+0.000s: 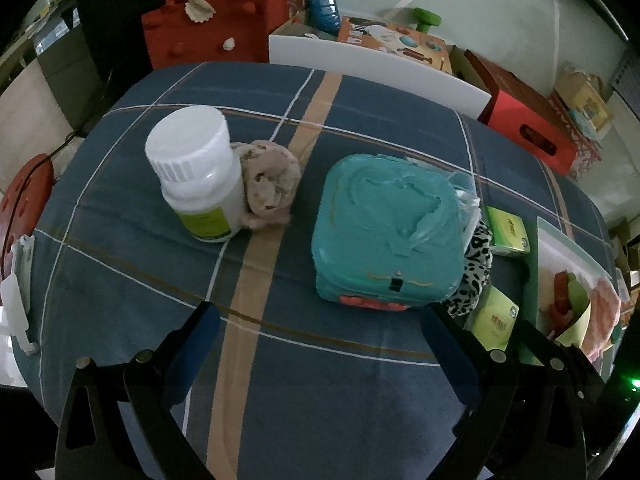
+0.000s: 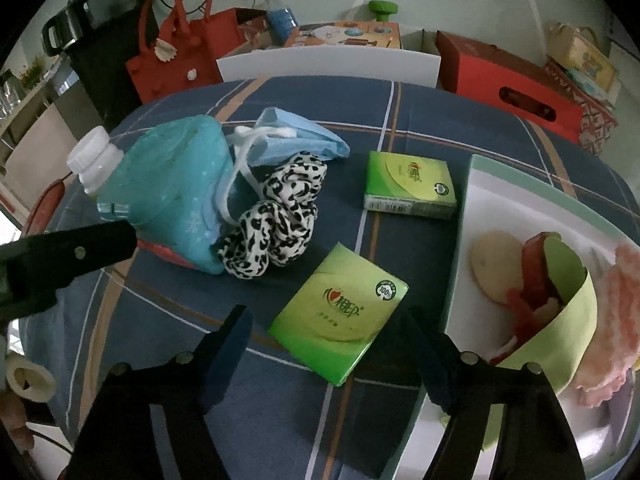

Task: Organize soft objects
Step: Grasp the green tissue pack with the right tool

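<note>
My left gripper [image 1: 320, 320] is open and empty, just in front of a teal wet-wipe pack [image 1: 390, 228] on the plaid cloth. A beige scrunchie [image 1: 270, 186] leans on a white pill bottle [image 1: 198, 172]. My right gripper [image 2: 326, 324] is open, its fingers on either side of a green tissue pack [image 2: 340, 314] lying flat. A leopard-print scrunchie [image 2: 276, 226] lies beside the wipe pack [image 2: 176, 184], under a blue face mask [image 2: 296, 136]. A second green tissue pack [image 2: 410, 184] lies farther back.
A white tray with a mint rim [image 2: 516, 188] at the right holds toy food slices, a green bowl [image 2: 560, 320] and a pink knitted cloth [image 2: 616, 320]. A white chair back [image 2: 328, 66], red bag [image 2: 176, 56] and red box [image 2: 508, 80] stand beyond the table.
</note>
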`<state>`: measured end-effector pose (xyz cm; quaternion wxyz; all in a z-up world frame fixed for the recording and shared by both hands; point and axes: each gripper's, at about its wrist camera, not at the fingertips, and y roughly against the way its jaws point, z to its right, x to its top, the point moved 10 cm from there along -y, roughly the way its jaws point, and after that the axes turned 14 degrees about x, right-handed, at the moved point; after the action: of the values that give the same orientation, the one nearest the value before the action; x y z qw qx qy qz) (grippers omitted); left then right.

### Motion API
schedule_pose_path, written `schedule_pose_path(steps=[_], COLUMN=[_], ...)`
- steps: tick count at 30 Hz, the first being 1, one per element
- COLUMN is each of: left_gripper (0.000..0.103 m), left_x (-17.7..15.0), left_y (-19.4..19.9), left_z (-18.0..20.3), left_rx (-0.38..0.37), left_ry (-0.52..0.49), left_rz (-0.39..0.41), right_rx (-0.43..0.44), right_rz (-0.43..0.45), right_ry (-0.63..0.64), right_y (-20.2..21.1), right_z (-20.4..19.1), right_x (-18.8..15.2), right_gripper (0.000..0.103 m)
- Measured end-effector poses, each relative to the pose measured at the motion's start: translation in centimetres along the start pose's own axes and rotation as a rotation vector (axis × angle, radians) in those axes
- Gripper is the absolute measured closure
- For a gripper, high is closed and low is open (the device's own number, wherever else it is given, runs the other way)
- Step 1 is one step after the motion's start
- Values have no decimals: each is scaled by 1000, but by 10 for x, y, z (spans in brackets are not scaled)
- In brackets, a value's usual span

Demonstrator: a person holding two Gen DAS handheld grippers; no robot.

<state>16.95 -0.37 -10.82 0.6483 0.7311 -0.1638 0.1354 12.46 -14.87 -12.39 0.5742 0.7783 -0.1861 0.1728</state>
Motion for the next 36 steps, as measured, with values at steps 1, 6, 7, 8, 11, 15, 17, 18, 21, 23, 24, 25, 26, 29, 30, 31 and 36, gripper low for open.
schedule_pose_path(steps=[1,6,7,8,11,15,17,18,21,23,24,25,26,29,30,31,36], left_gripper=[2,2,2,2,2,2,2,2,2,2,2,2,2,2,3,3,3], left_x=[0,0,0,0,-1,0,-1,-1,-1,-1,-2,-2,-2,-4,-4,-4,-4], left_y=[0,1,1,1,0,0,0,1,3,5,6,8,9,10,11,11,16], left_z=[2,6,5,5,5,7,8,9,11,13,14,15,17,21,22,24,28], left_rx=[-1,-7,-7,-6,-4,-4,-4,-5,-11,-25,-29,-34,-38,-49,-56,-64,-82], left_ry=[-4,-16,-16,-16,-18,-21,-22,-23,-24,-23,-24,-27,-31,-34,-33,-33,-29], left_rz=[0,2,2,1,-4,-1,-3,-4,-5,-5,-4,-3,-2,-9,-12,-13,-7], right_rx=[-1,-8,-11,-11,-11,-3,1,3,9,15,18,18,15,-4,-8,-10,-43], right_rz=[-2,-21,-21,-20,-19,-10,0,5,25,35,44,52,60,85,95,107,166], right_ry=[-1,-9,-7,-7,-4,-9,-13,-15,-20,-27,-31,-32,-30,-27,-30,-32,-63], right_y=[-1,-10,-10,-10,-11,-9,-5,-3,4,9,13,16,20,32,38,44,71], right_z=[0,3,3,3,2,3,5,5,6,7,7,7,7,10,11,12,25], right_x=[0,-2,-2,-2,-2,-1,0,0,2,4,5,6,8,12,13,14,19], right_gripper=[28,34,34,34,35,36,36,36,36,36,36,36,36,36,36,36,36])
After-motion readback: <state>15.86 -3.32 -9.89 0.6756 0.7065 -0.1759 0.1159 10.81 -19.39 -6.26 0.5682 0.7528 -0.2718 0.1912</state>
